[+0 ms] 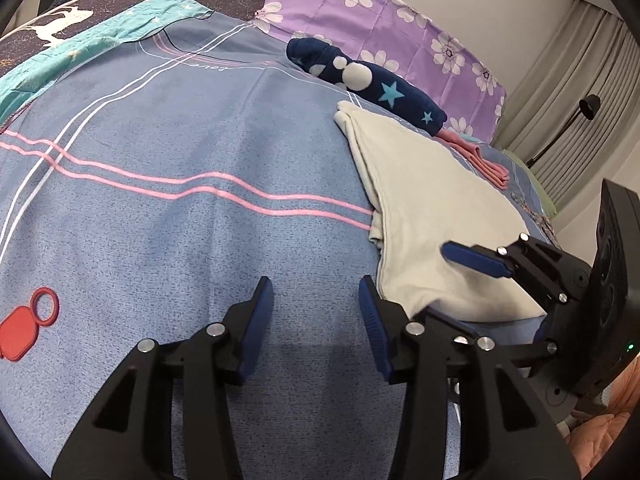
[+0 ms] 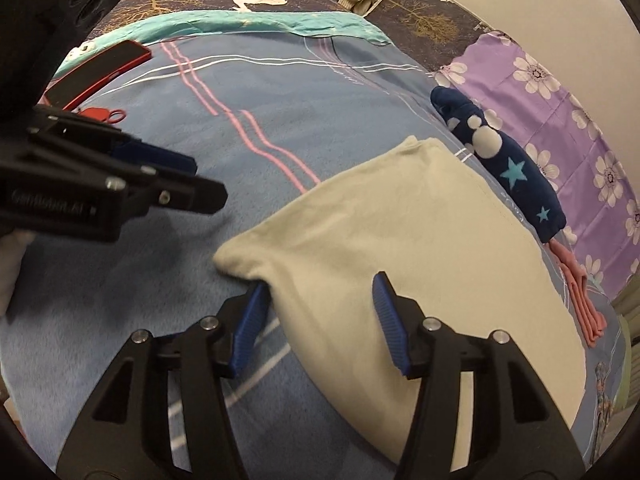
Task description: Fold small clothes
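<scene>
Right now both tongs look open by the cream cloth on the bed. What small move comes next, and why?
Probably lift the right tongs clear of the cream cloth. It already lies folded flat beside the navy piece and the pink one, and the pads straddle its near corner without pinching it. The left tongs hang open over bare blanket, so nothing is held.
</scene>
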Demonstrator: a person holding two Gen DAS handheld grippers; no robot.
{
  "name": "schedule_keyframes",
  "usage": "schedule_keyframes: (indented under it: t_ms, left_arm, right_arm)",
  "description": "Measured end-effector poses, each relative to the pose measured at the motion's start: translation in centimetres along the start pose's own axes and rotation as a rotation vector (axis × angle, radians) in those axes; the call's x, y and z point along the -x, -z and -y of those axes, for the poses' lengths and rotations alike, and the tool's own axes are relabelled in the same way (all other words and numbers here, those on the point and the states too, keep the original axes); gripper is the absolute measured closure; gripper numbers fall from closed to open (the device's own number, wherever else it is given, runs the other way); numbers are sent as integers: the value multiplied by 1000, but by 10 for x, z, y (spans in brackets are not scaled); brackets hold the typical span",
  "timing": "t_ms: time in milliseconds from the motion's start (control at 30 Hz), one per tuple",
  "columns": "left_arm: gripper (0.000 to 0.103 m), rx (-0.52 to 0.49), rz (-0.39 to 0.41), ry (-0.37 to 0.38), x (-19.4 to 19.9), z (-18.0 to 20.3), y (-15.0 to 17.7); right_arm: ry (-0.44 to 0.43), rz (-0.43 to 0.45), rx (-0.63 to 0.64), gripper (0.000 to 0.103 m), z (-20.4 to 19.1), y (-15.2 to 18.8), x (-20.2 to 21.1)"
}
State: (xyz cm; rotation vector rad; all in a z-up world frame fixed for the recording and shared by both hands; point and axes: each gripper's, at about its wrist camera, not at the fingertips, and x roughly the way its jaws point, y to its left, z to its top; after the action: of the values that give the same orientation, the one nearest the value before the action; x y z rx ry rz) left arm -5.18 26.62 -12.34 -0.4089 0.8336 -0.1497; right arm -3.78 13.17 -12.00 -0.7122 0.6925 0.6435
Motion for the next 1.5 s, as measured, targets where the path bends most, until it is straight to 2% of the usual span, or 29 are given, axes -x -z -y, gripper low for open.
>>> schedule_keyframes:
  t_ms: [167,467,567,667,767,833,1000,1100,1300,1333,1400,1500]
  left_arm:
    - [57,17,6,20,0,-4,1]
    - [56,42,14,54,3,-9,4]
    - [54,55,14,73,2,-11,4]
    - [54,71,19,93,4,-14,4]
    - [54,113,24,132,5,-21,3]
    - [54,145,33,155,8,-25,0]
    - [52,98,66,260,11,-13,-35]
    - [48,34,3,311,-10,5,-61]
    - [48,-32,-195,269,-95,29,-102]
    - [48,-43,-194,274,-106,32,-108]
    - [37,-49,-175,307,-121,37,-118]
    - [37,-7,-158,345,-141,38,-131]
  right_arm:
    - [39,18,-8,49,-3,-6,-5]
    - [26,31,-51,49,11,9,6]
    - [30,49,33,49,-1,9,5]
    - [119,94,157,50,-21,3,-1]
    - [168,113,171,54,-27,-4,-5]
    - [148,115,169,75,-27,-4,-3]
    - [147,96,161,76,-28,3,3]
    - [161,83,144,68,-26,4,3]
    - [191,63,148,64,-28,0,-5]
    - [199,66,151,64,-28,-2,-7]
    - [214,76,157,64,-29,-5,-12]
    - [255,93,161,68,-26,-10,-23]
